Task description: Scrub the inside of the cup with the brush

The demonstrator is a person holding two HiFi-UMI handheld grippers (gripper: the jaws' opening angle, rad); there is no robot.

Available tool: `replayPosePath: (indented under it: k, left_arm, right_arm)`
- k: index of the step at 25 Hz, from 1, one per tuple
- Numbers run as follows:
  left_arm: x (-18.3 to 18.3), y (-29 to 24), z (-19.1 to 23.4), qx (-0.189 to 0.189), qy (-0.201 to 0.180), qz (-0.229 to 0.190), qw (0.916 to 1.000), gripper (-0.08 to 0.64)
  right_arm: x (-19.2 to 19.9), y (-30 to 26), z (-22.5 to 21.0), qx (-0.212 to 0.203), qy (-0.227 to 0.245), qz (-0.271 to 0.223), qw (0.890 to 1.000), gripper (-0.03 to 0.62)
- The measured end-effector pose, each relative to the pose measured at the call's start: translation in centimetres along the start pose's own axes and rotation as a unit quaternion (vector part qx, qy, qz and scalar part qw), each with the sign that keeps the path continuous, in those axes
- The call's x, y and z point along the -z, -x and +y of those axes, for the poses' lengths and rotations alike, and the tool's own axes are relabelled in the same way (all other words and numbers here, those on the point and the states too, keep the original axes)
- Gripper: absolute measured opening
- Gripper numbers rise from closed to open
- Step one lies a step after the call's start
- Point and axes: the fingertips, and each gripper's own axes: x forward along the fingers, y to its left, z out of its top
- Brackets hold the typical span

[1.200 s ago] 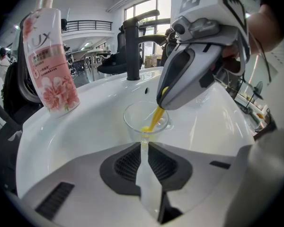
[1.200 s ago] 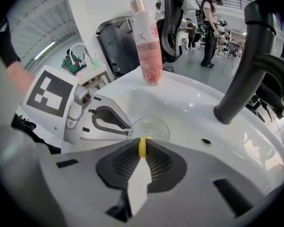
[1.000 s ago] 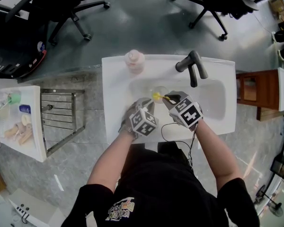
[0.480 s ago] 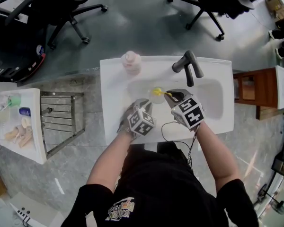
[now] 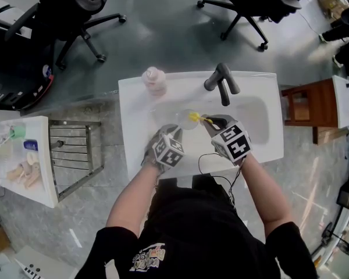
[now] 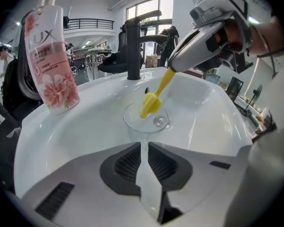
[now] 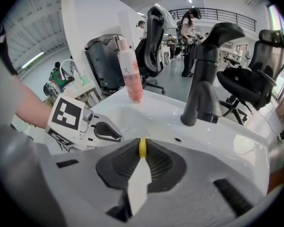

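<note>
A clear stemmed glass cup [image 6: 146, 121] is held over the white sink basin [image 5: 163, 106], and my left gripper [image 6: 143, 150] is shut on its stem. The cup tilts away from me, its mouth toward the faucet. A yellow brush [image 6: 151, 103] has its head at the mouth of the cup's bowl, its handle running up to my right gripper [image 6: 173, 69]. The right gripper view shows the yellow handle [image 7: 142, 148] pinched between the shut jaws. From the head view both grippers meet over the basin: cup [image 5: 185, 120], brush [image 5: 195, 118], left gripper [image 5: 179, 131], right gripper [image 5: 214, 122].
A pink soap bottle [image 5: 154, 80] stands on the sink's back left rim, with a black faucet [image 5: 221, 81] at the back middle. Left of the sink are a metal rack [image 5: 75, 150] and a white shelf [image 5: 43, 179] of toiletries. A wooden cabinet [image 5: 299, 106] sits right; office chairs stand behind.
My right gripper has drawn the brush a little up and back at the cup's mouth. The left gripper and the cup have stayed put.
</note>
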Motion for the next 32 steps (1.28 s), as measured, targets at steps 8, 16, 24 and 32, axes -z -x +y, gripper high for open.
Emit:
replayPosePath:
  k: [8,16,24,32]
  left_arm:
    - [-0.1,0.2,0.0,-0.002,0.016,-0.005,0.9999,0.044]
    - [-1.4,2.9,0.8,-0.026,0.025,-0.060,0.9975,0.049]
    - [-4.6,9.9,2.9,-0.040,0.084,-0.173,0.9806,0.048]
    - [-10.1,18.7,3.2,-0.033,0.042,-0.274,0.9603,0.023]
  right_arm:
    - [1.6,1.0,2.2,-0.015,-0.010,-0.007,1.000,0.037]
    - [1.2,2.5,3.1,-0.017,-0.052,-0.078,0.995,0.038]
    - [-1.8,5.9,3.5,0.018,-0.075,-0.181,0.980,0.038]
    - [-6.8,12.1,4.7,0.052,-0.073,-0.296,0.951,0.038]
